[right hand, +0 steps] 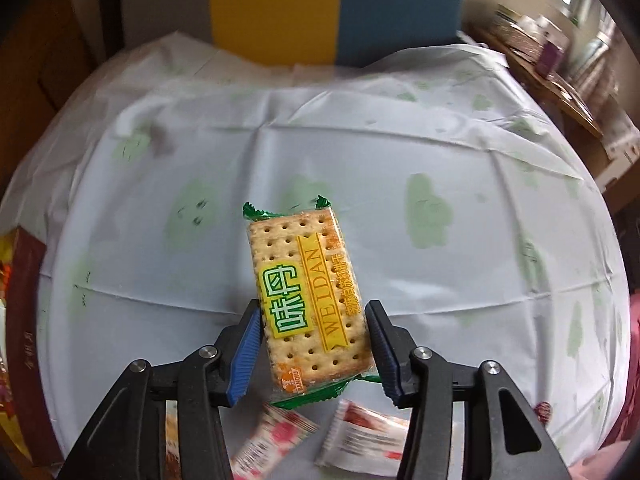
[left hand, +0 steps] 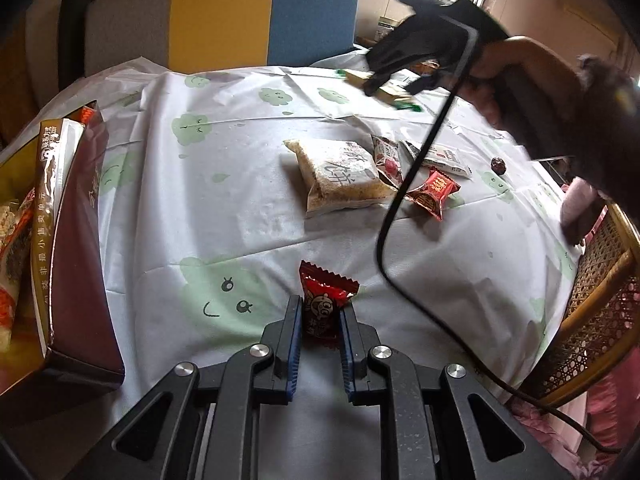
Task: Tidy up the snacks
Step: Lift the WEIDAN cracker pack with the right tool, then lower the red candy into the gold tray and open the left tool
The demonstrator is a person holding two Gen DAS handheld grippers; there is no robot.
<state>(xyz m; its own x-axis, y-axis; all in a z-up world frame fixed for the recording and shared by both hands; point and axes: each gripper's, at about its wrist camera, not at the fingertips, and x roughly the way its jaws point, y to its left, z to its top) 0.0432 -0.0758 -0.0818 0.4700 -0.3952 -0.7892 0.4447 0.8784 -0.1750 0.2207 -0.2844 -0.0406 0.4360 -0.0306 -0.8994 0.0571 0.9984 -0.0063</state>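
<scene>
Both hands are busy at once over the white desk cloth printed with pale green clouds. The left tongs are closed on a small dark-red crinkle-edged candy packet, which stands upright between the blue pads at the near edge of the desk. The right tongs grip a clear-wrapped cracker biscuit pack with green ends and a yellow label, held by its long sides and lifted above the cloth towards the far right of the desk. At the left edge stands an open maroon and gold cardboard box with some packets already inside, and I take that to be where the snacks are going. Left on the cloth in the middle are a clear bag of pale crumbly rice cake, a red diamond-shaped sweet wrapper and two small white sachets just beside it, with a dark round date farther right. To do this step well, I would carry the candy left and drop it over the box opening before the biscuits follow, keeping the hanging black cable from dragging across the loose packets, and holding the biscuit pack gently, since crackers likely snap under a hard squeeze.
</scene>
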